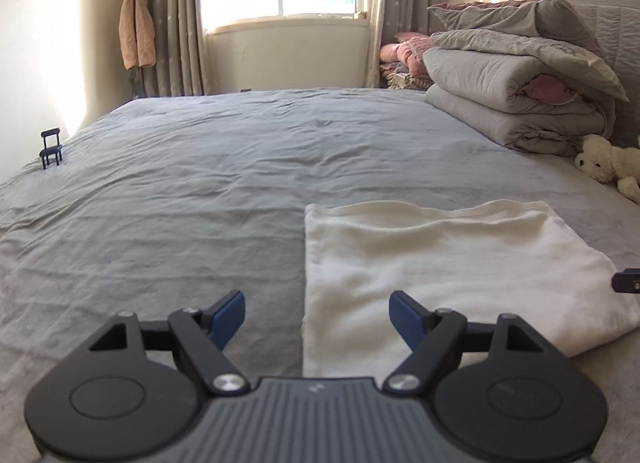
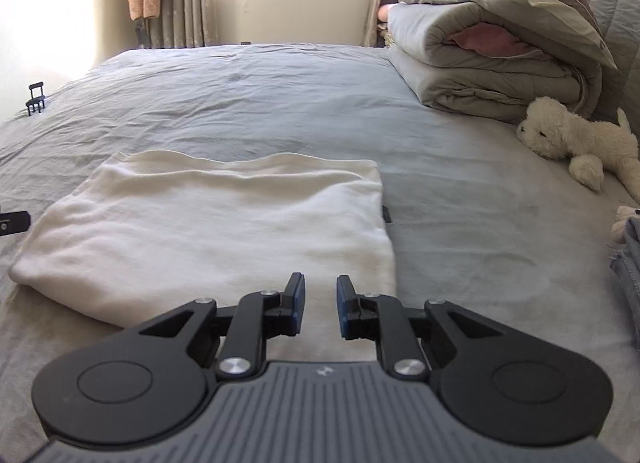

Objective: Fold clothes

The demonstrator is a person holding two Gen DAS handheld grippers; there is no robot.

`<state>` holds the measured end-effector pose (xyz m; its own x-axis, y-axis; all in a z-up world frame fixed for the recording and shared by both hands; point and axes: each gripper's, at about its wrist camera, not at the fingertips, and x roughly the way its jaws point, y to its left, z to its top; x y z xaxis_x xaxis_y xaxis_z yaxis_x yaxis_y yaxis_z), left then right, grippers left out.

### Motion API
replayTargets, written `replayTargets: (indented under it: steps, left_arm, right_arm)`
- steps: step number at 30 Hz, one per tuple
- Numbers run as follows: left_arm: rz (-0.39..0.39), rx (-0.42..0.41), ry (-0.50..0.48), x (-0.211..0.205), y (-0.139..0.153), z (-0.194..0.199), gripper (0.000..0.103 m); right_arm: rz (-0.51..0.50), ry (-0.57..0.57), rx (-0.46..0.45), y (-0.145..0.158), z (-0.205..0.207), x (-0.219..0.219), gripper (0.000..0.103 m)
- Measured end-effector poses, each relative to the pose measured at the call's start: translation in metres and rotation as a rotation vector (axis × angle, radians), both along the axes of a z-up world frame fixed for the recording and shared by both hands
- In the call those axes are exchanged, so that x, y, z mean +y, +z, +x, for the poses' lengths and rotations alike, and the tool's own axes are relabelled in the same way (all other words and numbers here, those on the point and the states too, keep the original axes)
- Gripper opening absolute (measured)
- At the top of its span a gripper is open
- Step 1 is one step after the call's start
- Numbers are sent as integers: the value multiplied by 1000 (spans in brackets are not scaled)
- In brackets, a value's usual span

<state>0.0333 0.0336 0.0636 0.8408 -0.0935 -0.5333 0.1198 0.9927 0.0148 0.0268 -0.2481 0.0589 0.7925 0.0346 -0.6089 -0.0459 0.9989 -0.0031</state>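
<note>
- Nearest the left wrist camera is the left gripper [image 1: 316, 313], its blue-padded jaws spread wide with nothing between them; it hangs over the near left corner of a folded white garment [image 1: 452, 271]
- Nearest the right wrist camera is the right gripper [image 2: 320, 305], its jaws only a narrow gap apart and gripping nothing, poised over the near right corner of the same white garment [image 2: 216, 227]
- That garment lies flat on the grey bed sheet [image 1: 180, 191] as a tidy rectangle, folded at least once, with two layered edges showing along its far side
- Its long axis runs left to right across both views, so each gripper faces one end of the near edge; neither looks clearly nearer than the other
- From each gripper the cloth stretches forward and inward: to the right of the left one, to the left of the right one
- The likely next move is a pinch on both near corners to carry the edge away, or a fold end over end; the right jaws would need to open wider first
- A stack of folded duvets [image 2: 492, 63] and a plush toy [image 2: 576, 139] sit well apart at the far right, and a small dark stand [image 1: 51, 149] at the far left edge of the bed
</note>
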Motion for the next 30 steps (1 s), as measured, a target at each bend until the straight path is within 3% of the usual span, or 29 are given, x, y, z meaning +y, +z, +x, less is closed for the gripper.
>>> replayTargets:
  steps: [4,9,11,15,20,24,30]
  left_arm:
    - [-19,25,-134,-34,-22,0,84]
    - [2,33,-127,-52,-43,6,85]
    - [0,45,-128,-51,-47,6,85]
    - [-19,61,-127,-48,-47,8,86]
    - [-19,60,-122,-49,-48,6,86]
    - [-14,55,-122,-50,-49,5,86]
    - [-12,52,-121,-50,-50,5,86]
  right_arm:
    - [25,89,-6,-12,2,34,16]
    - [-57,140,-1,-29,4,57,17]
    - [-28,133,17,-34,8,53,17]
    - [-72,141,11,-32,6,61,17]
    - [37,137,-30,-25,-1,58,23]
    - [-39,170,-22,-34,0,69,21]
    - [66,160,-6,-24,-3,60,22]
